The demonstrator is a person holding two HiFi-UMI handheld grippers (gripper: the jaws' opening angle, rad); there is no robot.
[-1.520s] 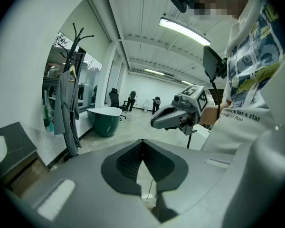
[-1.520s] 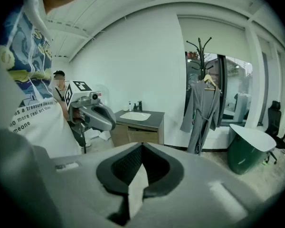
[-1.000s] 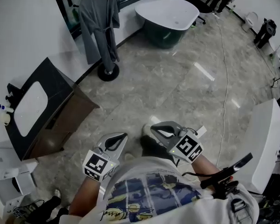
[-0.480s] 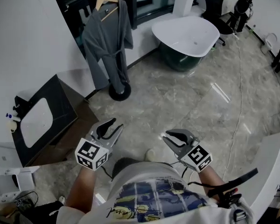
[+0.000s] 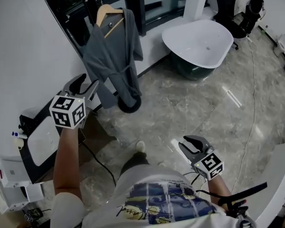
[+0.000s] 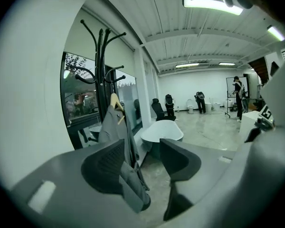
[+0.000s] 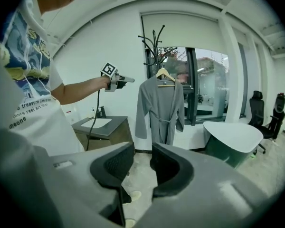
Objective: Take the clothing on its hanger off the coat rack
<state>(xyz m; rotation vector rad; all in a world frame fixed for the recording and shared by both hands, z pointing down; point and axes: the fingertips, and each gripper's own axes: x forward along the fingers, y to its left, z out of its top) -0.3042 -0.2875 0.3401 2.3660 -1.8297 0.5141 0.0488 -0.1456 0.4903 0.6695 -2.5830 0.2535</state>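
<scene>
In the head view the grey robe (image 5: 115, 56) hides the pole of the coat rack (image 5: 132, 108) and part of its base, and the upper edge cuts off the rack's top. The robe's collar partly covers the hanger (image 5: 109, 17). In the left gripper view the far people (image 6: 200, 101) are too small to describe.

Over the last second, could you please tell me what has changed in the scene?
The left gripper rose from waist height up toward the grey robe, and its jaws are opening with nothing between them. The right gripper stayed low by the person's waist; its jaws are opening too, and they are empty. The robe still hangs on its wooden hanger on the coat rack, untouched.
</scene>
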